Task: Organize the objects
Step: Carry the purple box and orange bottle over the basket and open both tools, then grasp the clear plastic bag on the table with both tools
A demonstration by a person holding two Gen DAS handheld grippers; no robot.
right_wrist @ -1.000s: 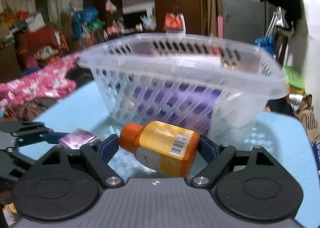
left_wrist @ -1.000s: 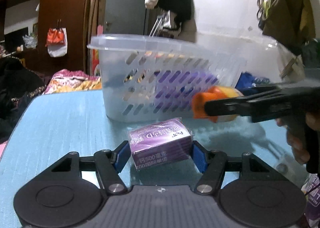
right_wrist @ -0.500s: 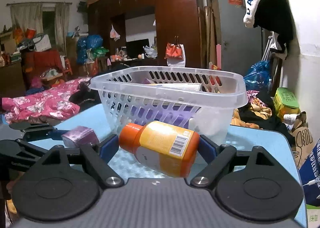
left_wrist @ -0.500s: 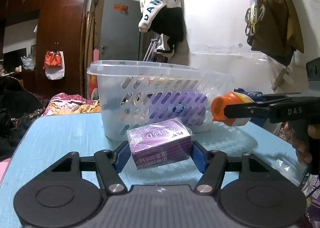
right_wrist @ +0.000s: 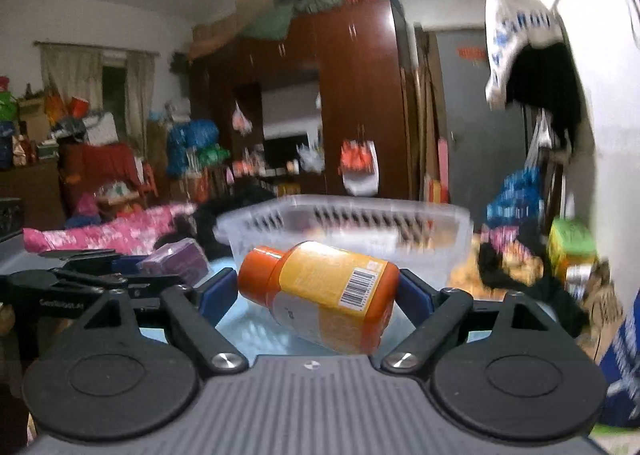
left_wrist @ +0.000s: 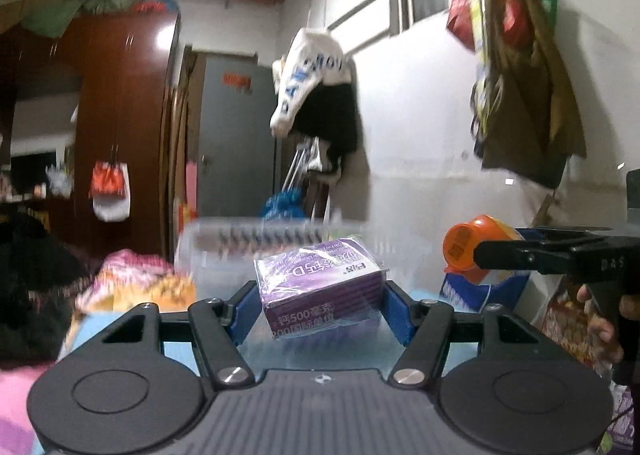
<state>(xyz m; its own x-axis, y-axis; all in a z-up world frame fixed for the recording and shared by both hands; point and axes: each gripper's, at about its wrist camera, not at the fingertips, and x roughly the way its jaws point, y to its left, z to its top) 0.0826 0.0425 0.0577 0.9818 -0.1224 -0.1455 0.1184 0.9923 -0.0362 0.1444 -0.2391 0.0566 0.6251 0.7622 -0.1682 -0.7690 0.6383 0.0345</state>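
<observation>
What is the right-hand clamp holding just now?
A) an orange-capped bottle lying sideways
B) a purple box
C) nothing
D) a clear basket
A: the right gripper is shut on the orange-capped bottle, which lies sideways between its blue pads, while the purple box sits in the left gripper.

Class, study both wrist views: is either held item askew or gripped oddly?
Yes. The orange bottle lies sideways and tilted in the right gripper, cap pointing left and slightly up. The purple box sits a little skewed in the left gripper. Nothing looks spilled or damaged; the clear basket behind stands upright.
</observation>
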